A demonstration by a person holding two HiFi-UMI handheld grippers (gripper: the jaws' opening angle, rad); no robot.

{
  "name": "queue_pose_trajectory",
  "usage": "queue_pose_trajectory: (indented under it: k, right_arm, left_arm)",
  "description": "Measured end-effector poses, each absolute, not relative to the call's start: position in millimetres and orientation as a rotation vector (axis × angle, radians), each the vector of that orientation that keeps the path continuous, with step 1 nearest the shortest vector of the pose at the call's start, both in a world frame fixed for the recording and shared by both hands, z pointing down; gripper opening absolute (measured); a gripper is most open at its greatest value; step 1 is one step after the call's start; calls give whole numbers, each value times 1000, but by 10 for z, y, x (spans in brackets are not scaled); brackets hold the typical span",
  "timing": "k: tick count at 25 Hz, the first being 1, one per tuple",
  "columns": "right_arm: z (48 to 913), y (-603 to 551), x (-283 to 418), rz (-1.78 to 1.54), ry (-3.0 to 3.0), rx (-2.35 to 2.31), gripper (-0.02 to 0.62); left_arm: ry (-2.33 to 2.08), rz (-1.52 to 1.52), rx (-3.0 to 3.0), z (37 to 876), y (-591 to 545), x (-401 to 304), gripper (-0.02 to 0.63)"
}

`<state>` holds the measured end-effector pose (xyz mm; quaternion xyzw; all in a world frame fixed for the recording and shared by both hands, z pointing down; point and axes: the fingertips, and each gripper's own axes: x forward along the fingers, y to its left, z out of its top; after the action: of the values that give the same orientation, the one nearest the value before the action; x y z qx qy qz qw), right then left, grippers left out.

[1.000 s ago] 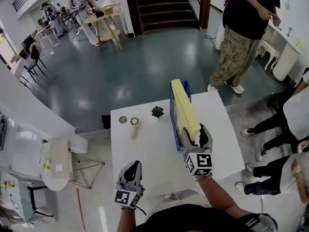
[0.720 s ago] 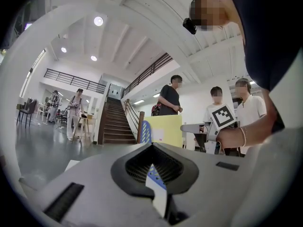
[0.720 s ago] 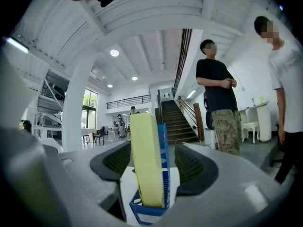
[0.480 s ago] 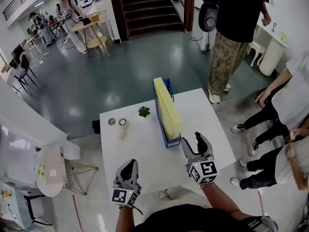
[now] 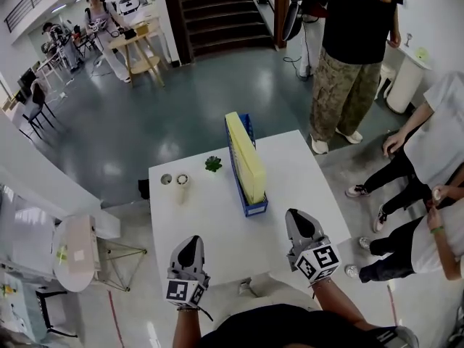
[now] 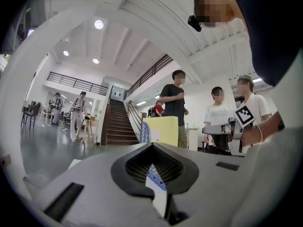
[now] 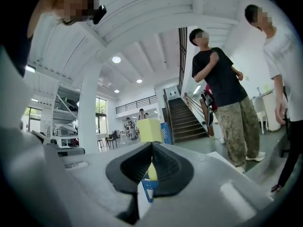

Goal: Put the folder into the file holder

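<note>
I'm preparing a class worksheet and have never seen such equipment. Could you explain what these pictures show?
No robot: a person holds a hand-held gripper in each hand. One picture comes from a camera on the head, looking down; the other two cameras ride on the hand-held grippers. On the white table stands a blue file holder with a yellow folder in it, beside a small plant. The left hand-held gripper is shut, empty; the right hand-held gripper has just closed on nothing.

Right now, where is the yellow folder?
In the head view the yellow folder stands on edge in the blue file holder, on the far middle of the white table, with the small green plant to its left.
</note>
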<state>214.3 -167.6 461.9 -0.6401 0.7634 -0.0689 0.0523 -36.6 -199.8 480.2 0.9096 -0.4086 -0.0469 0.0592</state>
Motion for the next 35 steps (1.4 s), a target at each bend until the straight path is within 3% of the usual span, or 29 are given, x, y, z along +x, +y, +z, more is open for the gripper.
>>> queue_pose_trajectory:
  k: [35]
  right_arm:
    - [4622,-1943,2320,-198,2300,-1983,-3]
  left_arm:
    - [-1428,-155,2695,4608,-2289,-318,-3]
